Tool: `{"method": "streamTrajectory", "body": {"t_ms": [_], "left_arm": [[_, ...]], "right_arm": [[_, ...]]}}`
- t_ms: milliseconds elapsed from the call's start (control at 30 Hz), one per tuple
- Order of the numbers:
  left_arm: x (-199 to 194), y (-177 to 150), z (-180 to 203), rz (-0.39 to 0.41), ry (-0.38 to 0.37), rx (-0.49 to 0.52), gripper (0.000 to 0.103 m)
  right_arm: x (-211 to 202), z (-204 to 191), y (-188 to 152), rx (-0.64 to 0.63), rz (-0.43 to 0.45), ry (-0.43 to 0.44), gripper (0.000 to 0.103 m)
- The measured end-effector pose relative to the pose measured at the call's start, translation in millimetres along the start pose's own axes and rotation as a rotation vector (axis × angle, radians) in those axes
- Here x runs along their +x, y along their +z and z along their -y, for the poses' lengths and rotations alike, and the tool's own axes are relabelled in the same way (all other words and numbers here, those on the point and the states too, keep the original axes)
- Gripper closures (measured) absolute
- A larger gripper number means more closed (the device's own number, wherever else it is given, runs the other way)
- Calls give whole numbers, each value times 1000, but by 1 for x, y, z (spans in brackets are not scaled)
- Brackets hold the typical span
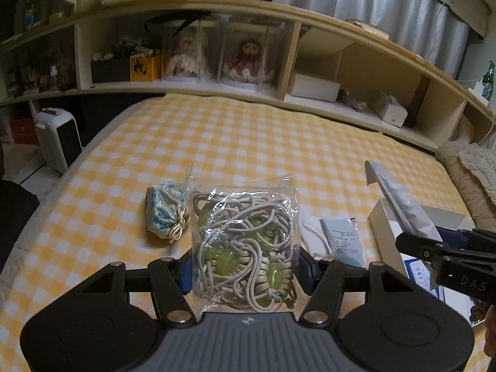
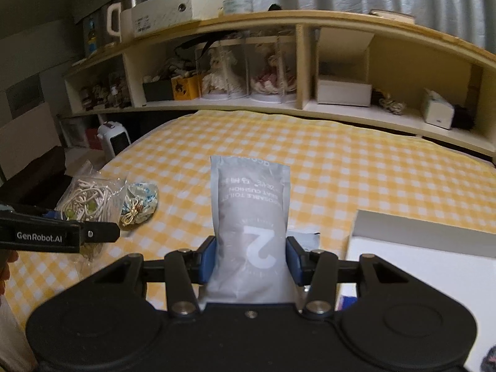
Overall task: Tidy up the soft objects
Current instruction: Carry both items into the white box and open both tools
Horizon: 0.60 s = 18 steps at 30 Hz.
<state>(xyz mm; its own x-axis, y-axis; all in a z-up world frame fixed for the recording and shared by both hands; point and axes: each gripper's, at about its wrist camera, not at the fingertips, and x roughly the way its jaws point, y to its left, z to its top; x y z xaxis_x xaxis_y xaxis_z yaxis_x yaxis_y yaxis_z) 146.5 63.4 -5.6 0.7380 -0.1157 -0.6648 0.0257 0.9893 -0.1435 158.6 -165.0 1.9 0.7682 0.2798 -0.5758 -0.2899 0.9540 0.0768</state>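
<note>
My left gripper [image 1: 245, 271] is shut on a clear plastic bag of beige cord with green beads [image 1: 245, 241], held above the yellow checked bed [image 1: 248, 142]. The bag also shows in the right wrist view [image 2: 90, 201]. A small blue-and-white drawstring pouch [image 1: 166, 209] lies on the bed just left of it, and it shows in the right wrist view [image 2: 139, 201]. My right gripper [image 2: 249, 263] is shut on a grey packet with a large "2" [image 2: 251, 217], held upright. That packet [image 1: 400, 198] and the right gripper [image 1: 440, 248] show at the right of the left wrist view.
An open white box [image 2: 427, 263] sits on the bed at the right, beside a small white sachet [image 1: 341, 238]. A wooden headboard shelf [image 1: 310, 99] with dolls and boxes runs behind. A white heater [image 1: 57, 136] stands left of the bed. A beige blanket [image 1: 471, 173] lies far right.
</note>
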Motion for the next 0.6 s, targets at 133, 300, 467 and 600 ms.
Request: {"method": "streamTrajectory", "body": {"t_ms": [133,300,467,600], "left_arm": [[-11,-3,7,25,3,12,41],[-26,-3,15,61,-27,11,41],[-40,0,38,86,-88,38,41],[-43,5,64,98,-131,78,41]], "right_arm": [[-18,5,-4,26,26,-17,55],[-43,13,-9,31,68,-39,55],[-69,33,-13,54,95,-71,55],[-88,60,-15,101,106,-117,55]]}}
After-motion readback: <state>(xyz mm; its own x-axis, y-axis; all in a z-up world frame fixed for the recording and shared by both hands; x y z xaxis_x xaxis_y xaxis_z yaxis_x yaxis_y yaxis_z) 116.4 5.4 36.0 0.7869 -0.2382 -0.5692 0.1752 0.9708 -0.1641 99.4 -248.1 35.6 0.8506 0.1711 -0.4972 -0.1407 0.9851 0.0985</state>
